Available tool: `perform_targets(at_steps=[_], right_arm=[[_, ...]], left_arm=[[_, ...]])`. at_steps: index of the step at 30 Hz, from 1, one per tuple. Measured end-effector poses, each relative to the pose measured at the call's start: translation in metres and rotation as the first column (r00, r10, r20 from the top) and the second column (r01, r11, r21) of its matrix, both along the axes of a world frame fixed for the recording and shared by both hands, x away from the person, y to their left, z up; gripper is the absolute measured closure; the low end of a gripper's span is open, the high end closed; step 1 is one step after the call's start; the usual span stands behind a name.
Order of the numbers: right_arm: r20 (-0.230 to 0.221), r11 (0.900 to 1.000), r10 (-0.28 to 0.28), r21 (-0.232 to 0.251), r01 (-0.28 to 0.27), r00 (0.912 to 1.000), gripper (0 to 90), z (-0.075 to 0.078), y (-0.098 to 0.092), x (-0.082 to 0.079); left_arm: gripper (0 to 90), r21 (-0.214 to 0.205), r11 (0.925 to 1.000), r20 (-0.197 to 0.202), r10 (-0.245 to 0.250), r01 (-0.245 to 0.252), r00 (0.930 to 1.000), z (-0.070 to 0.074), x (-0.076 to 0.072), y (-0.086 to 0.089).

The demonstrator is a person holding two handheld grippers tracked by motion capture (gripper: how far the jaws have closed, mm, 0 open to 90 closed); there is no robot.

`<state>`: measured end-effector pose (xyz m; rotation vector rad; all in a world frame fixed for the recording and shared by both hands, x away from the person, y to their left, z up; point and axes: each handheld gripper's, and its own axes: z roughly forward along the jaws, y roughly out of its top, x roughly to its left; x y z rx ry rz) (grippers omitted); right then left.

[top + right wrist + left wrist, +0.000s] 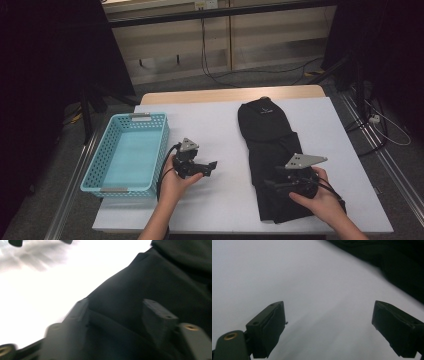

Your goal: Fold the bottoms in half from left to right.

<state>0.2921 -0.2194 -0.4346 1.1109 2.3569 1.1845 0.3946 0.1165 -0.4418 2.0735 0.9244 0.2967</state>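
A white table (220, 125) carries a black garment (272, 150) lying long-ways from its far edge toward the near right corner, and an empty turquoise basket (127, 152) along the left edge. The right gripper (270, 184) sits over the garment's near end, its jaws partly open astride a fold — whether the pads press it is blurred. The left gripper (212, 165) hovers between basket and garment, gaping wide and holding nothing, the cloth to its right.
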Motion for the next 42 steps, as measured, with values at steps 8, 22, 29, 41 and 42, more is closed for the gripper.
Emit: perform_targets(at_steps=[8, 22, 29, 41, 42], right_arm=[[-0.032, 0.9936, 0.068, -0.088, -0.071, 0.9972, 46.2, -0.016, 0.015, -0.001], [-0.031, 0.9961, 0.067, -0.056, -0.068, 0.9973, 89.1, -0.001, -0.021, -0.018], [-0.014, 0.9998, 0.000, -0.019, 0.000, 0.9999, 90.0, 0.006, -0.064, -0.043], [0.016, 0.9958, -0.082, -0.041, 0.083, 0.9965, 65.3, 0.017, -0.099, -0.065], [0.025, 0.9952, -0.086, -0.044, 0.087, 0.9960, 64.9, 0.019, -0.098, -0.061]], left_arm=[[11.5, 0.007, 1.0000, -0.006, 0.005, -0.005, 1.0000, -0.002, 0.001, 0.001], [11.7, -0.001, 0.9998, -0.002, 0.018, -0.018, 0.9998, -0.001, 0.001, 0.004], [11.3, 0.001, 0.9997, 0.000, 0.024, -0.024, 0.9997, 0.000, 0.001, 0.003], [11.4, 0.017, 0.9997, -0.003, 0.017, -0.017, 0.9999, -0.002, 0.002, 0.001], [11.4, 0.019, 0.9997, -0.003, 0.017, -0.017, 0.9999, -0.002, 0.002, 0.001]])
